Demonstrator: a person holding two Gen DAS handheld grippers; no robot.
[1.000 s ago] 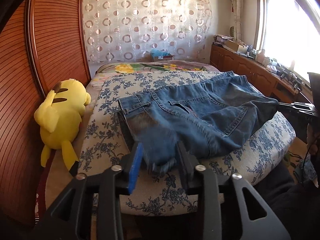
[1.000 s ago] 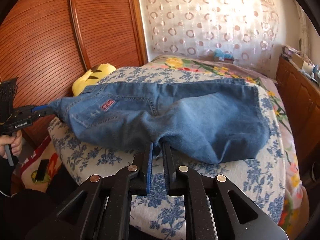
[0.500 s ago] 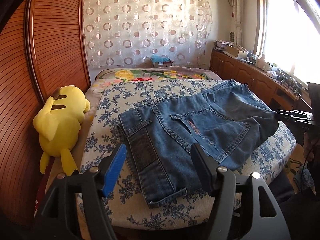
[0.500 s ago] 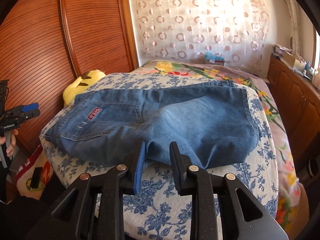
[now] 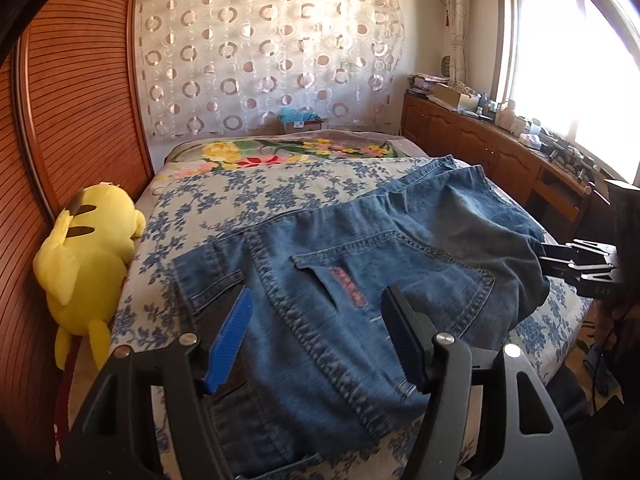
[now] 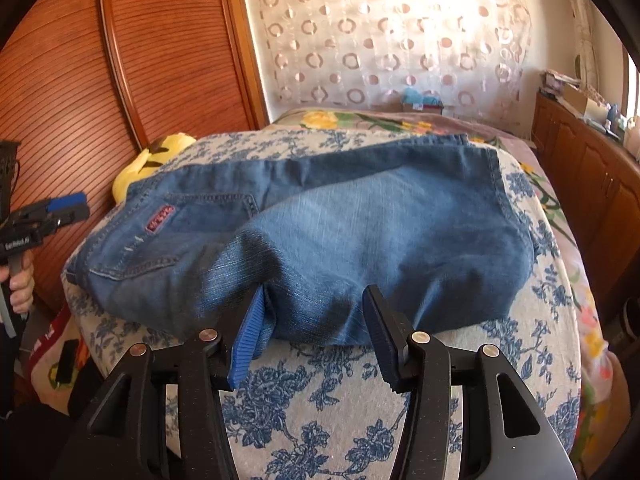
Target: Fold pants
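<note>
Blue jeans [image 5: 360, 280] lie folded across the flower-print bed [image 5: 260, 196], back pocket and red label facing up. My left gripper [image 5: 320, 336] hovers open over the waistband end, its pads clear of the denim. In the right wrist view the jeans [image 6: 360, 220] show their folded leg end close to the camera. My right gripper [image 6: 314, 328] is at that fold with its jaws opening. The rounded denim edge sits between the pads without being pinched. Each gripper also shows at the other view's side: the left gripper [image 6: 52, 216] and the right gripper [image 5: 576, 264].
A yellow plush toy [image 5: 88, 248] lies at the bed's left edge against the wooden slatted wardrobe [image 5: 72, 100]. Low wooden cabinets [image 5: 480, 148] with clutter run under the window on the right. A small box [image 5: 300, 122] stands by the curtain at the bed's far end.
Both grippers let go of the denim and opened. The jeans dropped flat onto the bed. The left gripper shifted along over the waistband; the right sank slightly toward the fold.
</note>
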